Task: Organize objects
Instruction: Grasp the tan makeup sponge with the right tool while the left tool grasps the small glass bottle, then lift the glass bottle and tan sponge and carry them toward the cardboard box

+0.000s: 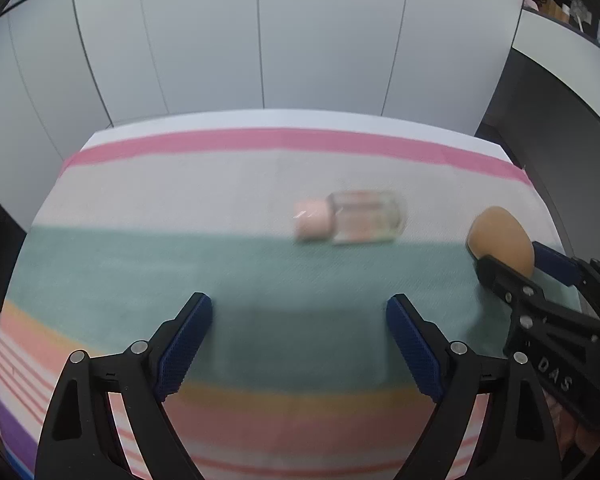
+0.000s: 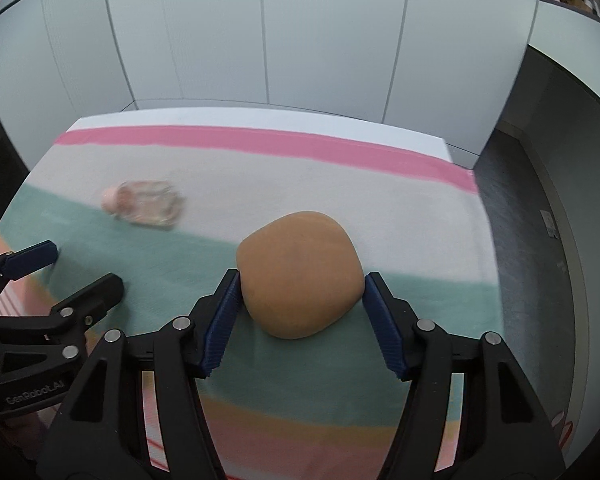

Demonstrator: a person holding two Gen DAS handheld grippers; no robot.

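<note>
A clear glass bottle point(image 1: 364, 218) with a pale pink cap lies on its side on the striped cloth point(image 1: 179, 268), ahead and right of my left gripper point(image 1: 300, 312), which is open and empty. The bottle also shows in the right wrist view point(image 2: 149, 203), far left. My right gripper point(image 2: 300, 284) is shut on a tan, rounded sponge-like object point(image 2: 300, 272), held between its blue pads just above the cloth. In the left wrist view that object point(image 1: 500, 238) and the right gripper point(image 1: 512, 258) sit at the right edge.
The cloth point(image 2: 380, 200) covers a table with pink, white, teal and orange stripes. Grey-white wall panels point(image 1: 259, 40) stand behind the far edge. Dark floor point(image 2: 520, 208) drops off at the right. A shelf with small items point(image 1: 572, 8) is at top right.
</note>
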